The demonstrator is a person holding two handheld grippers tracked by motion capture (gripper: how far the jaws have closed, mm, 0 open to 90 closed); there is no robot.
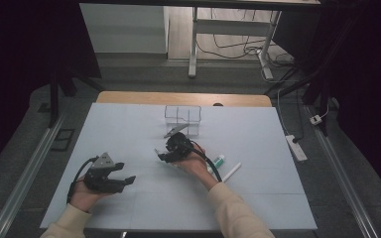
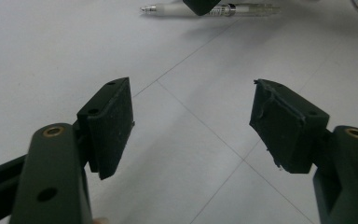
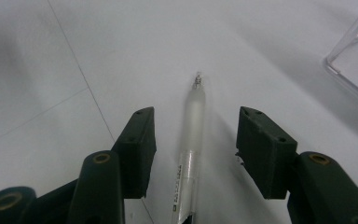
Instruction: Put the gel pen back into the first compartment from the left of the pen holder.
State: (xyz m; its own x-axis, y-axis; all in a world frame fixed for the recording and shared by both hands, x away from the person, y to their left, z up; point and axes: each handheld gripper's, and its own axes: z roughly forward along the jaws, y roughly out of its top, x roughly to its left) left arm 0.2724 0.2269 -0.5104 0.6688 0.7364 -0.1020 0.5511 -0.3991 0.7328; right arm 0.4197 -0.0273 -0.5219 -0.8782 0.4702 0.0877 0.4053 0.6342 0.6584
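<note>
Left gripper point(image 1: 110, 177): rests low on the tabletop point(image 1: 129, 129), my fingers point(image 2: 109, 123) wide apart, nothing between them.
Right gripper point(image 3: 195, 149): my fingers straddle the pen point(image 3: 190, 140), not yet touching it.
Pen: lies flat mid-tabletop, near the clear box point(image 1: 182, 120).
Handling: I judge it light, stiff, smooth, may roll; I take the mid barrel.

Pen point(image 3: 189, 140): plastic barrel, frosted toward the tip, clear and glossy at the printed end. Right gripper point(image 3: 196, 154) pads: matt black, rubbery, smooth. Left gripper point(image 2: 191, 126) pads: matt black, edges frayed. Table cover point(image 1: 129, 134): pale, smooth, faint sheen. Organiser box point(image 1: 182, 119): clear glossy plastic.
</note>
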